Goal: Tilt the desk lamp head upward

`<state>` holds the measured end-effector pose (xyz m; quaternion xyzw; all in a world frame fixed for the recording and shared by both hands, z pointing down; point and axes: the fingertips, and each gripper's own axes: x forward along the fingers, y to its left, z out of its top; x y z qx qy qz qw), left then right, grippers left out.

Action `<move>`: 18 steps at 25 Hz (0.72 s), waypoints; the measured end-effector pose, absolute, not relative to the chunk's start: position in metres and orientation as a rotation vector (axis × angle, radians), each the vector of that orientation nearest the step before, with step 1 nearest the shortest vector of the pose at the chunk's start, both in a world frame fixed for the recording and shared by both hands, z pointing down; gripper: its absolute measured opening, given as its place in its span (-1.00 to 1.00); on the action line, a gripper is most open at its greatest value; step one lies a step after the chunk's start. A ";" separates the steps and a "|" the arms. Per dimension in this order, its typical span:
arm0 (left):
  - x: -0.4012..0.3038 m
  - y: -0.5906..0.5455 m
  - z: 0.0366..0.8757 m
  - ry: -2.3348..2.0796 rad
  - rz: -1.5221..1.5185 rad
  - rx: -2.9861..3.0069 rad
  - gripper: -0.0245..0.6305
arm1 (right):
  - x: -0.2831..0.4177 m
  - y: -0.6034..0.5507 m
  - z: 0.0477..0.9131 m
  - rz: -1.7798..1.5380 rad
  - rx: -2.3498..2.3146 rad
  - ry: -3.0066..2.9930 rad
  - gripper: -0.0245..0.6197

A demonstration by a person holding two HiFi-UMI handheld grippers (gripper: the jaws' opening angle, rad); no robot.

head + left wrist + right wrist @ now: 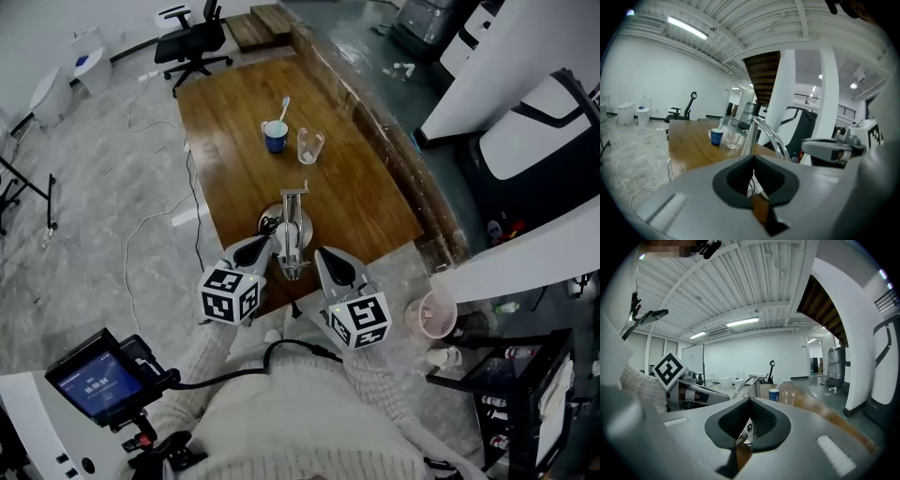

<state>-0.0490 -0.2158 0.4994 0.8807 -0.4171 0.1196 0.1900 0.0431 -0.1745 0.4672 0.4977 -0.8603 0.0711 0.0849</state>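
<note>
Both pairs of jaws are pressed together, with nothing gripped between them. The left gripper shows its pads meeting along one seam in its own view, and the right gripper shows the same in its view. From the head view, the left gripper and the right gripper point forward over the near end of the wooden table.

The desk lamp stands between the two grippers on its round base, its metal arm rising toward the camera. Each gripper tip sits just beside the lamp, one on either side. Whether either tip touches the lamp cannot be made out. In the left gripper view the lamp's shiny arm rises just beyond the shut jaws, and in the right gripper view it shows to the left of centre.

Farther along the table a blue mug holding a spoon stands just beside a clear glass. An office chair stands on the floor past the table's far end.
</note>
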 end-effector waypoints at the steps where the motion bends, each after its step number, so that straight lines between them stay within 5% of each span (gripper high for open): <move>1: -0.046 -0.228 0.500 -1.175 0.347 2.479 -0.91 | 0.047 -0.185 0.467 0.203 1.472 -2.574 -0.93; 9: -0.023 -0.279 0.529 -1.063 0.457 2.490 -0.89 | 0.053 -0.225 0.465 0.054 1.282 -2.662 -0.93; 13: -0.014 -0.272 0.529 -0.940 0.515 2.578 -0.51 | 0.050 -0.220 0.470 0.040 1.192 -2.674 -0.93; 18: -0.006 -0.278 0.519 -0.868 0.517 2.622 -0.46 | 0.042 -0.215 0.469 -0.149 0.965 -2.664 -0.93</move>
